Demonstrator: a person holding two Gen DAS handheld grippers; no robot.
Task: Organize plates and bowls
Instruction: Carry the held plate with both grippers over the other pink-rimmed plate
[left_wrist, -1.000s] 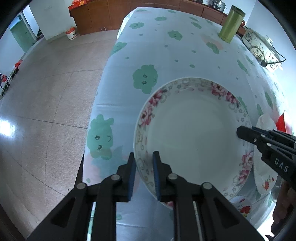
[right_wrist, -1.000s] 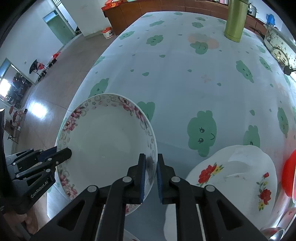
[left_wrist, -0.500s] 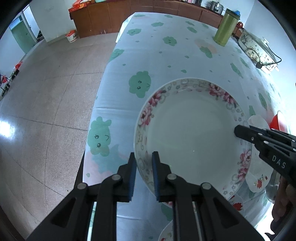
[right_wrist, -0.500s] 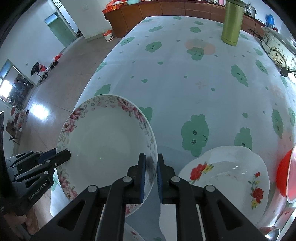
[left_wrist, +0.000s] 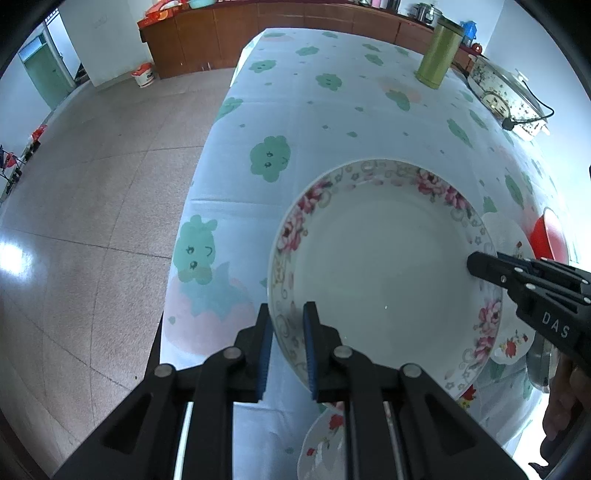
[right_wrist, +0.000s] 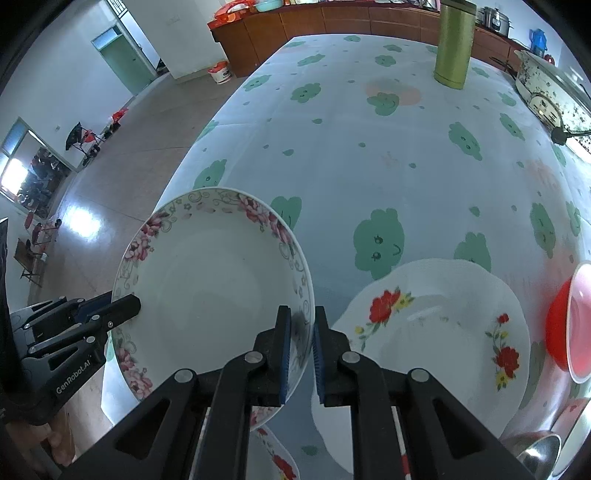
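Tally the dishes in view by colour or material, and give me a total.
white flowered: 3, namely pink-flowered plate, red-flowered plate, small dish
red bowl: 1
metal bowl: 1
total: 5 clearly seen

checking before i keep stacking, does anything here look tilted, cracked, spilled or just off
Nothing stands out. The pink-flowered plate is held off the tablecloth by its rim, the left gripper and right gripper shut on opposite edges. No cracks or spills show. The red-flowered plate lies flat.
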